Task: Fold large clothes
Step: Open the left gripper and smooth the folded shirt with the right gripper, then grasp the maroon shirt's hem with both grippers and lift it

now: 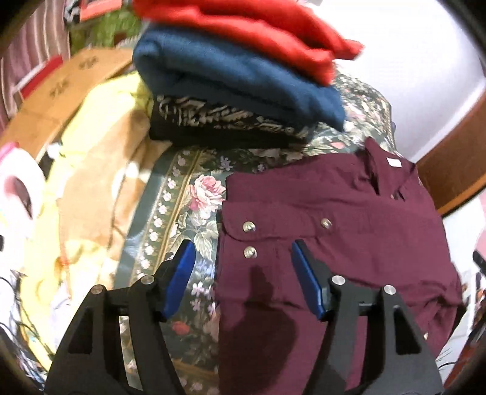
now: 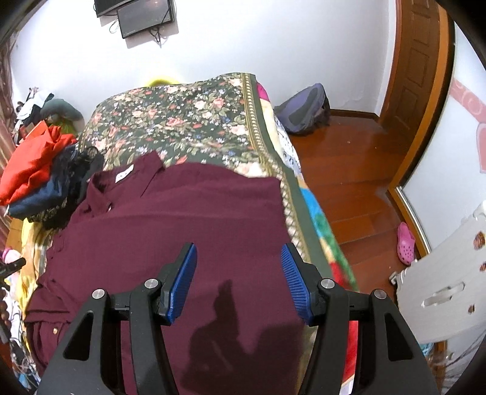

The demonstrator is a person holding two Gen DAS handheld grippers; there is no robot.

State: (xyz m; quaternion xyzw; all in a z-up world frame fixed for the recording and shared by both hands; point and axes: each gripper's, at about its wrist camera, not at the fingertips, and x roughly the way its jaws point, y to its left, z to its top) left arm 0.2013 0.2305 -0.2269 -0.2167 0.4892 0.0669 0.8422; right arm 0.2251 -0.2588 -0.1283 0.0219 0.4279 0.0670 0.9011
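A maroon button shirt [image 1: 334, 231] lies flat on a floral bedspread [image 1: 188, 212], collar at the far end, silver snaps along its left edge. My left gripper [image 1: 241, 258] is open and empty, hovering over the shirt's left edge, one finger over the bedspread. In the right wrist view the same shirt [image 2: 182, 218] fills the middle, and my right gripper [image 2: 238, 261] is open and empty above its right part, near the bed's right edge.
A stack of folded clothes, red [image 1: 243, 27] over blue [image 1: 231, 79] over a black patterned piece, sits beyond the shirt; it also shows at left in the right wrist view [image 2: 33, 170]. Yellow bedding [image 1: 76, 194] lies left. Wooden floor [image 2: 349, 170], a backpack [image 2: 303, 112] and a door are right.
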